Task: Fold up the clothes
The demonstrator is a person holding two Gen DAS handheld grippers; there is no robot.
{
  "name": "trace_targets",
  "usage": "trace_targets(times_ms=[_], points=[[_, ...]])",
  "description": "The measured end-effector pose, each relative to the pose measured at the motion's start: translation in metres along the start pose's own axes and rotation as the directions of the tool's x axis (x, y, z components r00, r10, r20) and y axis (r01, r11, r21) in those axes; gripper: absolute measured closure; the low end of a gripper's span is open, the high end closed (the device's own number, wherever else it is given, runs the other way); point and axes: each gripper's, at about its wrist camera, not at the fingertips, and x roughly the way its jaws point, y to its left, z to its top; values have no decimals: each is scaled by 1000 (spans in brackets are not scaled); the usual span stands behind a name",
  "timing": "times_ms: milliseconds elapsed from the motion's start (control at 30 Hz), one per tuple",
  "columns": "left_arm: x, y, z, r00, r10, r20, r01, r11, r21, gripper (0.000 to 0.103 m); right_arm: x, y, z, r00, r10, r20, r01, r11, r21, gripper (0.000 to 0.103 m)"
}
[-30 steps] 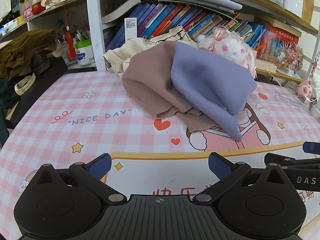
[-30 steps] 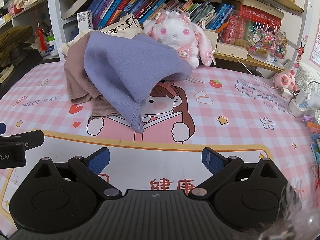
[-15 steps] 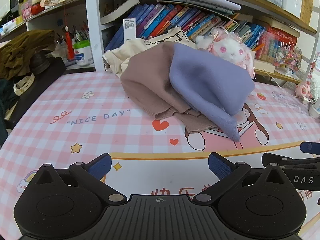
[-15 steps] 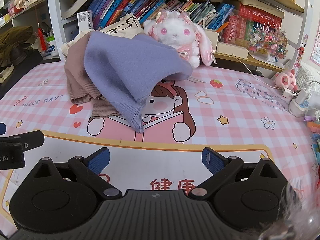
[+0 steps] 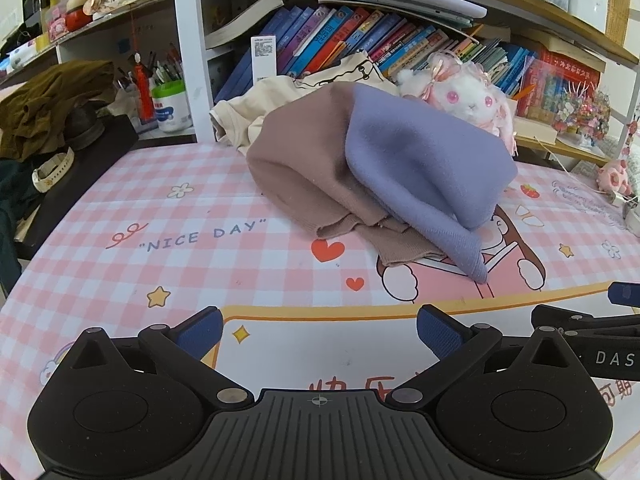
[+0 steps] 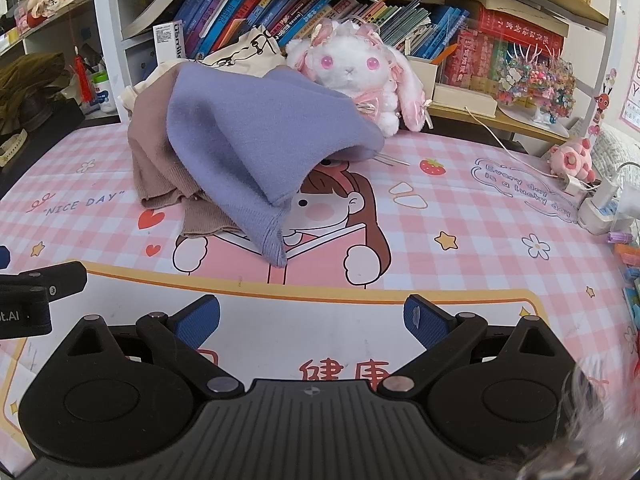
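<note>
Purple top (image 5: 424,168) heaped on brown top (image 5: 304,176), not folded. Left gripper (image 5: 318,330) and right gripper (image 6: 312,320) both wide apart, holding nothing. Probably time to grab one top

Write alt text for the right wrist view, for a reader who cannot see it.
A heaped lavender garment draped over a brown one lies on a pink checked cartoon mat, beyond the open, empty right gripper. A white plush rabbit sits behind the heap, before crowded bookshelves.
</note>
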Motion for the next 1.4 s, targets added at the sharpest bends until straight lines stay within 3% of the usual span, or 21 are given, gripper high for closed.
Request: trace_targets(times_ms=[400,633,1400], points=[[3,0,0,1000,1,-7,-1,1000,-2,0,1,-1,1,1000,1,-7,-1,1000,1,3],[0,2,0,999,20,27,-20,1000,7,0,2,1,1,1000,6,-9,-6,1000,-7,3],[6,-3,-2,1000,-6,20,5,999,51,0,8,1,2,999,29,-25,-29,1000,2,1]])
